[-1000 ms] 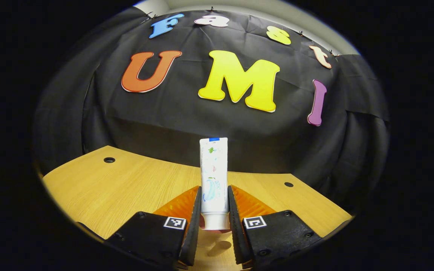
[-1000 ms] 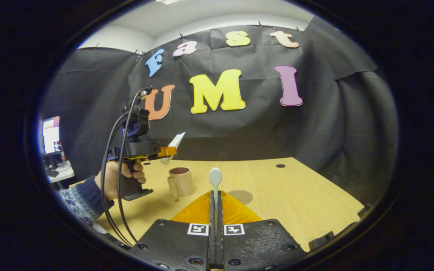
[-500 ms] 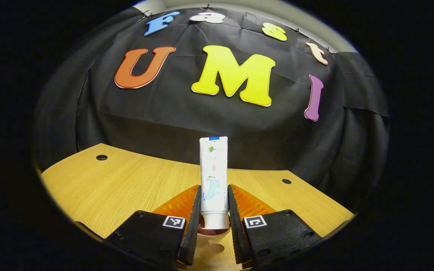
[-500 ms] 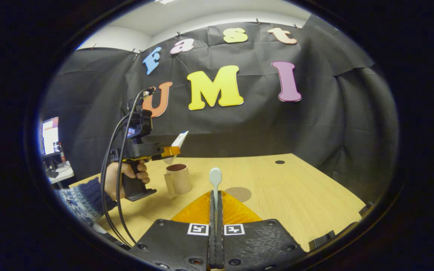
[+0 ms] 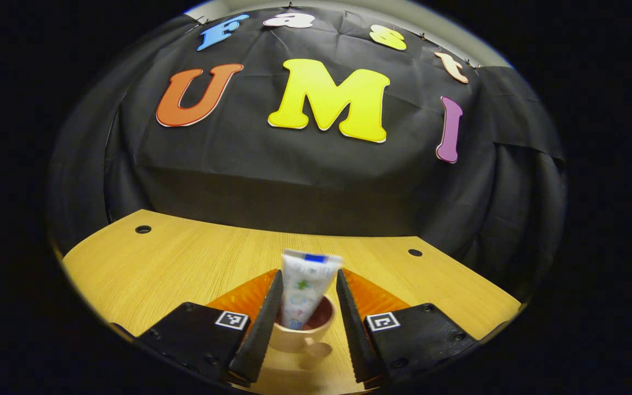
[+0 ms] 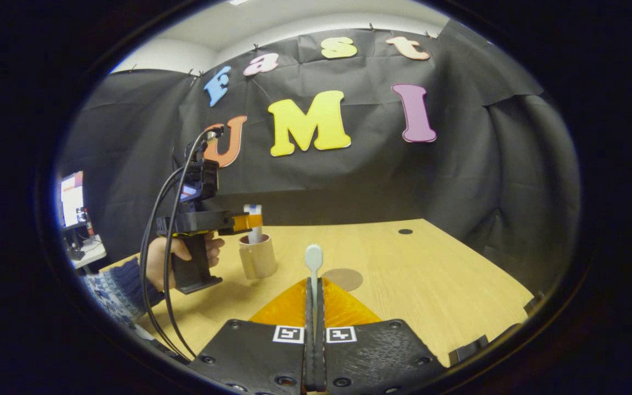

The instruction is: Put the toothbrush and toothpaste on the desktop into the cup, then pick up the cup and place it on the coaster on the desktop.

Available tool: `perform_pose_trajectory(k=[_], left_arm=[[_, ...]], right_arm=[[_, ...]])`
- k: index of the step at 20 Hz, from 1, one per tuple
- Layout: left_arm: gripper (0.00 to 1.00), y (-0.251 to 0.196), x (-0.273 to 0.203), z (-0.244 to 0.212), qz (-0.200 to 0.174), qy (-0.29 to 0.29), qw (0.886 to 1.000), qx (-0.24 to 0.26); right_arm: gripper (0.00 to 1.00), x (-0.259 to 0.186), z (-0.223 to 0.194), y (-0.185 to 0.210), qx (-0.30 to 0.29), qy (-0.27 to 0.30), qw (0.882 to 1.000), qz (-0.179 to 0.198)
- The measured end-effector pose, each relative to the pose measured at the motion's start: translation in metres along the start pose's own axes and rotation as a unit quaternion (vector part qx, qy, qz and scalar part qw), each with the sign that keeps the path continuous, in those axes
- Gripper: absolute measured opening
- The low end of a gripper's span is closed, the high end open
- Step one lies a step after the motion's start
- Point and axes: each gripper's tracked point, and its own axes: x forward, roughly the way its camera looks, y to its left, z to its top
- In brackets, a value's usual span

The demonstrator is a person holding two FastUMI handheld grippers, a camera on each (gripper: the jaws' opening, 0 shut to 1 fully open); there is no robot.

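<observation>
The white toothpaste tube (image 5: 304, 291) stands tilted inside the tan cup (image 5: 294, 341), cap end down. My left gripper (image 5: 309, 275) is open just above the cup, its fingers apart on either side of the tube and not pressing it. In the right gripper view the left gripper (image 6: 247, 221) hovers over the cup (image 6: 258, 262), with the tube (image 6: 253, 219) sticking up out of it. My right gripper (image 6: 314, 282) is shut on the toothbrush (image 6: 314, 258), whose pale head points up past the fingertips. A round brown coaster (image 6: 342, 278) lies flat to the right of the cup.
The wooden desktop (image 6: 431, 274) has small round cable holes (image 5: 142, 229) (image 5: 415, 253) near its back edge. A hand and patterned sleeve (image 6: 129, 280) hold the left gripper, with cables trailing down. A monitor (image 6: 72, 200) stands at far left, beyond the desk.
My left gripper dropped over the cup and opened, and the toothpaste slid down into the cup. My right gripper stayed shut on the toothbrush, nearly still.
</observation>
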Motion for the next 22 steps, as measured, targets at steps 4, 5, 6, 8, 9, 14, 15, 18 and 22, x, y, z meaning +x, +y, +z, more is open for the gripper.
perform_pose_trajectory(k=[4, 5, 6, 8, 9, 14, 15, 18, 22], left_arm=[[0.71, 0.0, -0.013, 0.003, 0.003, -0.006, 1.0, 0.016], [0.73, -0.001, -0.018, 0.004, 0.002, -0.008, 1.0, 0.015], [0.75, -0.001, -0.025, 0.006, 0.001, -0.01, 1.0, 0.014], [0.84, 0.002, -0.041, 0.013, 0.005, -0.022, 0.999, 0.027], [0.86, 0.007, -0.048, 0.018, 0.009, -0.032, 0.999, 0.036], [0.94, 0.02, -0.085, 0.02, 0.017, -0.05, 0.997, 0.058], [0.94, 0.022, -0.092, 0.019, 0.019, -0.054, 0.997, 0.058], [0.94, 0.027, -0.115, 0.012, 0.023, -0.063, 0.997, 0.045], [0.94, 0.034, -0.138, -0.004, 0.031, -0.068, 0.996, 0.041]], right_arm=[[0.0, 0.002, -0.001, 0.004, -0.004, 0.005, 1.0, 0.0], [0.0, 0.004, 0.0, 0.006, -0.007, 0.005, 1.0, 0.0], [0.0, 0.006, 0.003, 0.008, -0.01, 0.003, 1.0, 0.001], [0.0, 0.008, 0.012, 0.013, -0.014, -0.004, 1.0, 0.001], [0.0, 0.011, 0.017, 0.016, -0.017, -0.007, 1.0, 0.003], [0.0, 0.026, 0.048, 0.034, -0.022, -0.02, 0.999, 0.018], [0.0, 0.03, 0.056, 0.039, -0.026, -0.023, 0.999, 0.023], [0.0, 0.042, 0.077, 0.055, -0.034, -0.029, 0.998, 0.038], [0.0, 0.06, 0.104, 0.075, -0.037, -0.039, 0.997, 0.052]])
